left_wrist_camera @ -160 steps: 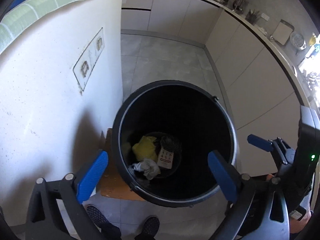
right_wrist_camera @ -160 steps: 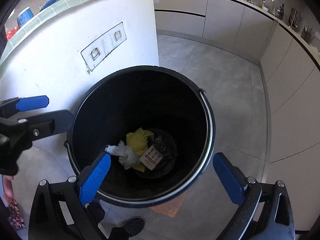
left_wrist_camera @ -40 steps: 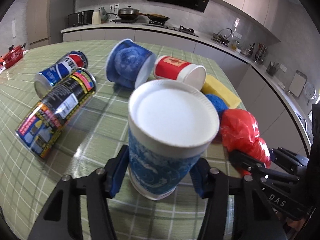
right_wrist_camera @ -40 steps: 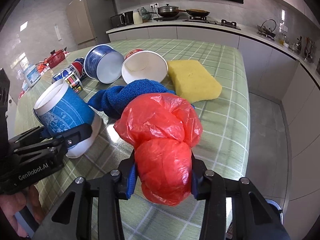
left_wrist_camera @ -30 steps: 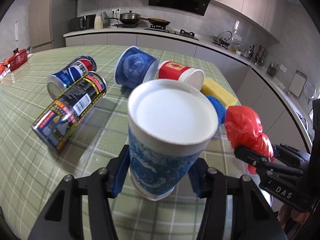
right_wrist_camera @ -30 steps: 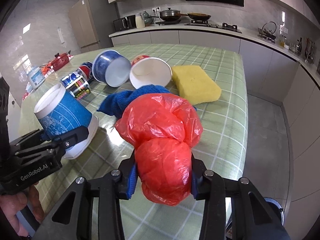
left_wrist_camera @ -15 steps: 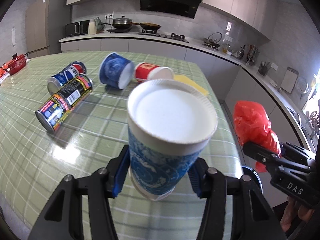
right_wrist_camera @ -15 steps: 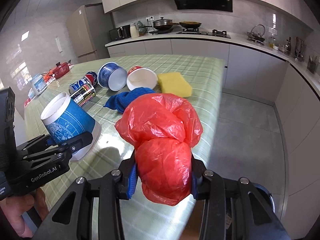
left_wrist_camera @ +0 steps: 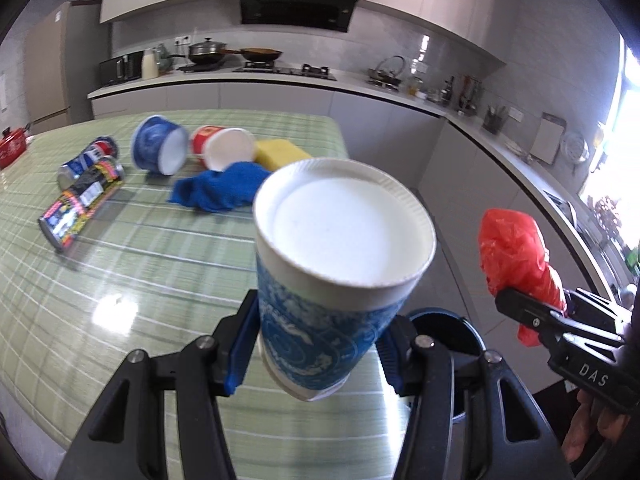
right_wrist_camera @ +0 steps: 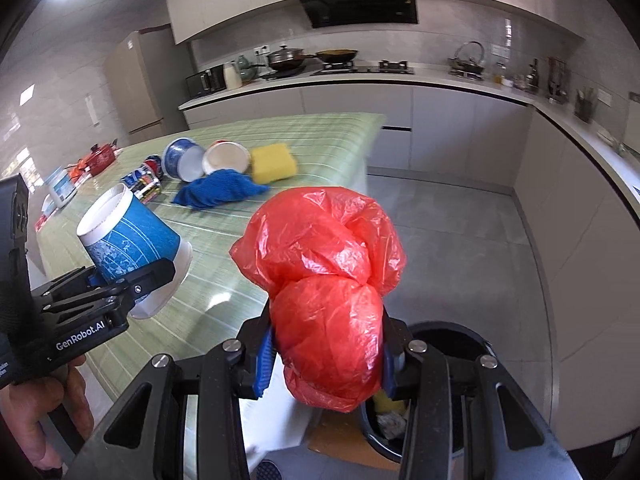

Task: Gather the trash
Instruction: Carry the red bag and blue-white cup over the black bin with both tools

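My left gripper (left_wrist_camera: 316, 354) is shut on a blue paper cup (left_wrist_camera: 340, 280), held in the air above the table's near edge; the cup also shows in the right wrist view (right_wrist_camera: 132, 248). My right gripper (right_wrist_camera: 326, 354) is shut on a crumpled red plastic bag (right_wrist_camera: 324, 280), held beyond the table's edge above the black trash bin (right_wrist_camera: 452, 332). The bag also shows in the left wrist view (left_wrist_camera: 516, 248), with the bin's rim (left_wrist_camera: 444, 316) below.
On the green checked table (left_wrist_camera: 120, 264) lie two drink cans (left_wrist_camera: 80, 204), a blue cup (left_wrist_camera: 160, 152), a red cup (left_wrist_camera: 224, 148), a yellow sponge (left_wrist_camera: 280, 152) and a blue cloth (left_wrist_camera: 224, 192). Kitchen counters line the walls. Grey floor (right_wrist_camera: 460, 248) lies right of the table.
Both grippers have pulled back and up from the table with the cup and the red bag. The bin has come into view below them.
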